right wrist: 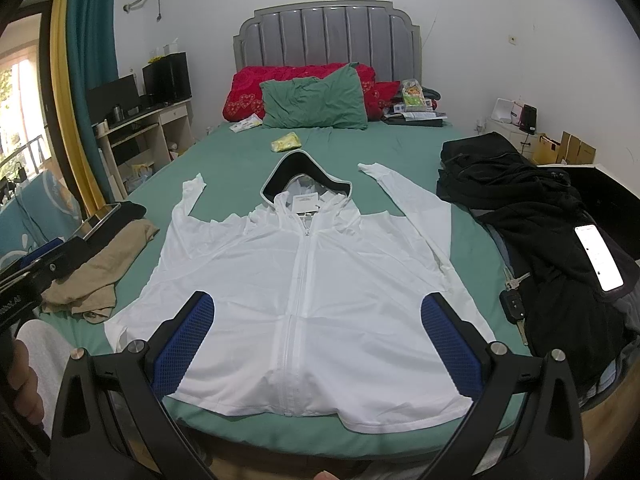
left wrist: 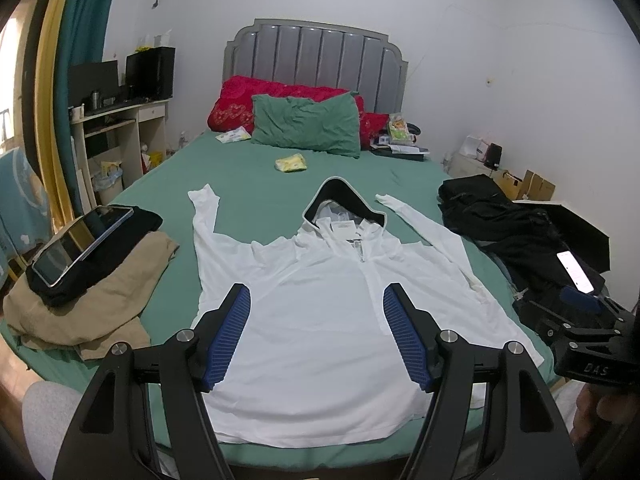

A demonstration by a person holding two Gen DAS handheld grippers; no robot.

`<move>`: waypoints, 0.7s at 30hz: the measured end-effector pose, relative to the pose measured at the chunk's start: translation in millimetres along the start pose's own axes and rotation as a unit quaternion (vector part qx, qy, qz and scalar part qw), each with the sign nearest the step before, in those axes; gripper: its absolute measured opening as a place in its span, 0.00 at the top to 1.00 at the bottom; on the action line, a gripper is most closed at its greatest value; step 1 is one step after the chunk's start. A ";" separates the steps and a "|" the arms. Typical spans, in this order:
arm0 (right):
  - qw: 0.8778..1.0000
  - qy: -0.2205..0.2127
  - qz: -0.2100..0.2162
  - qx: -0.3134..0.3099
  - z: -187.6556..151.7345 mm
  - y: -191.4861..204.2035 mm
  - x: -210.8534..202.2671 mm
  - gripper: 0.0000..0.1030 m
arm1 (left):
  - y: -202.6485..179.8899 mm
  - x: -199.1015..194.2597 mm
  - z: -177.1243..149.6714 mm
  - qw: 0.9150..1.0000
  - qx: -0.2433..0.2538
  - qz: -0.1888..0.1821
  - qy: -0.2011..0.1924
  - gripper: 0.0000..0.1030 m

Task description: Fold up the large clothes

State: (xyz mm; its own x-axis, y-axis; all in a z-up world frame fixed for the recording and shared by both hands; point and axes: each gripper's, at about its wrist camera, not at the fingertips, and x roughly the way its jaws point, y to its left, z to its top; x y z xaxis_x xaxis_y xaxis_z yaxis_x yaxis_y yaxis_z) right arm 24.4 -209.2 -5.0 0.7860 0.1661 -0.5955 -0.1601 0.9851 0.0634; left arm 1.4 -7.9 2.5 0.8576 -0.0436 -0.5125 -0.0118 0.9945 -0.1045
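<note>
A white zip-up hooded jacket (left wrist: 320,320) (right wrist: 304,300) lies flat and face up on the green bed sheet (left wrist: 248,184) (right wrist: 224,160). Its sleeves are spread outward and its dark-lined hood points toward the pillows. My left gripper (left wrist: 316,304) hovers open above the jacket's lower body, with nothing between its blue pads. My right gripper (right wrist: 316,312) also hangs open over the hem area, straddling the zipper. In the left wrist view the right gripper's black body (left wrist: 592,344) shows at the right edge.
Tan clothing (left wrist: 80,312) with a tablet (left wrist: 76,244) on top sits at the bed's left edge. A black garment pile (right wrist: 540,220) with a phone (right wrist: 600,256) and keys (right wrist: 514,304) lies at the right. Pillows (right wrist: 316,100) and a yellow packet (right wrist: 286,142) lie near the headboard.
</note>
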 end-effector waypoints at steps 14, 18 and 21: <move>1.000 0.001 0.000 0.001 1.1 -4.3 -0.7 0.01 | 0.7 -1.0 -0.8 1.000 -0.001 -0.001 0.000 0.30; 1.000 0.001 0.000 0.001 1.7 -3.3 -1.0 0.01 | 0.8 -1.0 -0.7 1.000 -0.001 -0.001 -0.001 0.30; 1.000 0.000 0.000 0.001 3.2 -5.0 -2.0 0.01 | 0.8 -1.0 -0.5 1.000 -0.002 -0.001 0.000 0.30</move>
State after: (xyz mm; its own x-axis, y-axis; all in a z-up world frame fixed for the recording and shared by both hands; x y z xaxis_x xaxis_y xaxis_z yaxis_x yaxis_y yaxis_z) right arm 25.6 -214.4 -1.6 0.7856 0.1661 -0.5960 -0.1587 0.9852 0.0653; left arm 0.2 -7.2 2.5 0.8581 -0.0460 -0.5115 -0.0115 0.9940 -0.1086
